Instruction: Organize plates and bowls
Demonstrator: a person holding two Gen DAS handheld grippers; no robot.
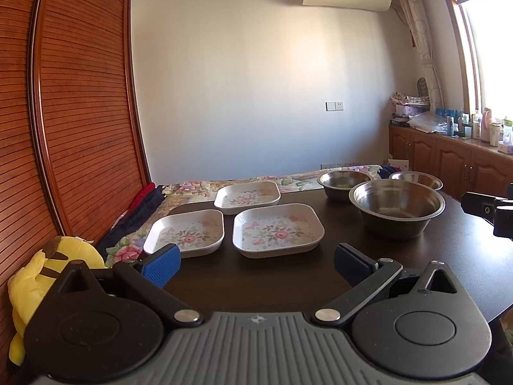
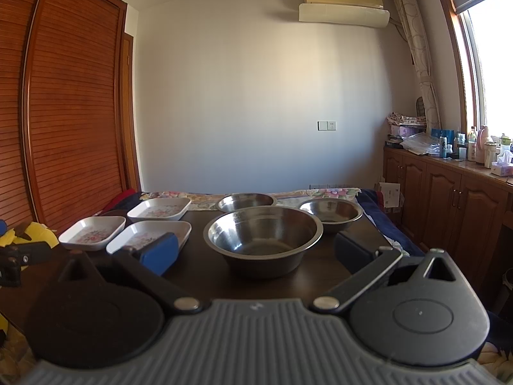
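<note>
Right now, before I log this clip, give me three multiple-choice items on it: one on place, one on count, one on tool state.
1. Where do the steel bowls sit relative to the floral plates, in the left wrist view?
A. to the right
B. to the left
C. stacked on them

2. How many floral plates are on the table?
A. two
B. three
C. five

3. What is the left tool doing?
A. shut on a plate
B. shut on a bowl
C. open, holding nothing

Key:
1 A: the large steel bowl and two smaller ones stand right of the plates.
2 B: near-left plate, near-right plate, far plate lie on the table.
3 C: the left tool has its pads wide apart over bare tabletop.
</note>
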